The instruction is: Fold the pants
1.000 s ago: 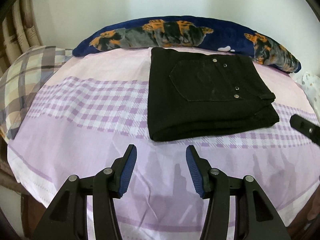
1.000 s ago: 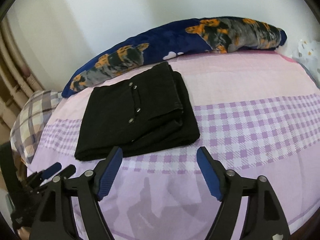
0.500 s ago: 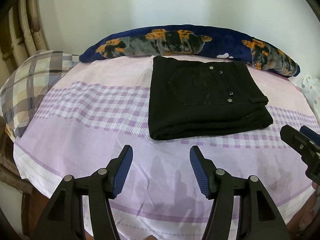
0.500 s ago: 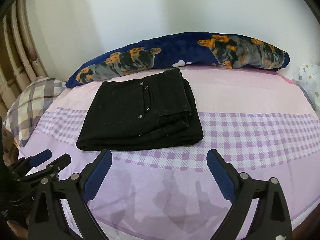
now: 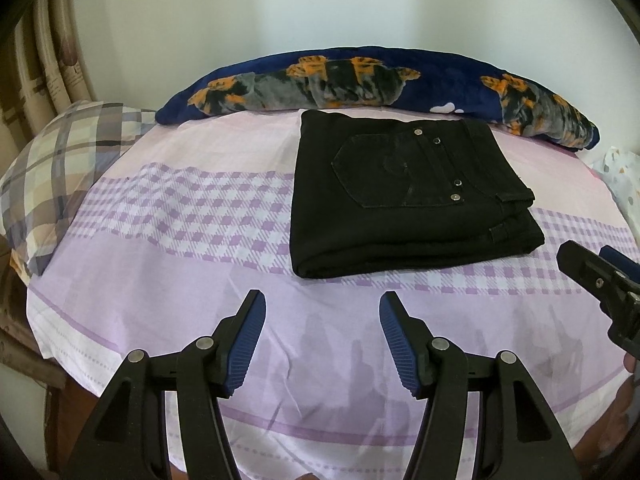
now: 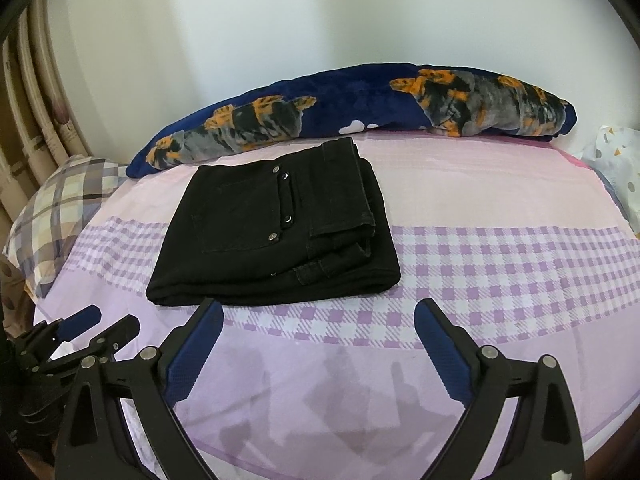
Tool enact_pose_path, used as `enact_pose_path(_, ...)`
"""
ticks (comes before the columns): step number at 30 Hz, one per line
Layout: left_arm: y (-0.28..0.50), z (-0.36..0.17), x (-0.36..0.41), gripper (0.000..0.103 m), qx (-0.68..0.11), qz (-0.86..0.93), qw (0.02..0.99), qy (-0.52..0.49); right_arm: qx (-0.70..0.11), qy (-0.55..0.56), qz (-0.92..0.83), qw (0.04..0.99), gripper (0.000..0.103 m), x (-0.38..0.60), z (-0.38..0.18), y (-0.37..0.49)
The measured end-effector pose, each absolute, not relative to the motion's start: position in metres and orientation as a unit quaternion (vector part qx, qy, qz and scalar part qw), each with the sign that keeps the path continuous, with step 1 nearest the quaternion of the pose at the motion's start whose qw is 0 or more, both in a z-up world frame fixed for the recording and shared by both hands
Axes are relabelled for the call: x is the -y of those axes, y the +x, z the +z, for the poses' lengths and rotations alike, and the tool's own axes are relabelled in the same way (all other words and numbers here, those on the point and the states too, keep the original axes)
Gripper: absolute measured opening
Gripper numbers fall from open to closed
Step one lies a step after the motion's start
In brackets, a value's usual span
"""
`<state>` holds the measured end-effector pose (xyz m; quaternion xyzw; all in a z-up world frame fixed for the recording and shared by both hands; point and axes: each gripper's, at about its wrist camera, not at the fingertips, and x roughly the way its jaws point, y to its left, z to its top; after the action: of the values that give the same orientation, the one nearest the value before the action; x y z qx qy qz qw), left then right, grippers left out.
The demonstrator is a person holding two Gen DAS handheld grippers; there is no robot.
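Pants (image 5: 404, 200) lie folded; both tongs (image 5: 322, 336) (image 6: 318, 344) gape over bare sheet (image 5: 168, 276)

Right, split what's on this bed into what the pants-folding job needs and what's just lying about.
Part of the job:
- black pants, folded on the sheet
- left gripper, fingers open
- right gripper, fingers open

Just lying about:
- navy dog-print bolster
- plaid pillow
- white dotted pillow
- purple checked sheet

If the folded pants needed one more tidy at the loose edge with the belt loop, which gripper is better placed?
Probably the right gripper: open, it faces the black pants' layered edge. The left gripper faces their smooth fold.
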<state>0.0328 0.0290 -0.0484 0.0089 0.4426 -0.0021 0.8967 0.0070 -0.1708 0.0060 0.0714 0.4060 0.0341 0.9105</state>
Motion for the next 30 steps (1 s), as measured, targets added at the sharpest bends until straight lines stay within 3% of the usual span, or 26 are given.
enact_pose_path(30, 0.0318, -0.0522, -0.0301, 0.06, -0.442, 0.004, 0.897, 0.014, -0.421, 0.073, 0.035, 0.904, 0.096, 0.1747, -0.0032, 0.0094)
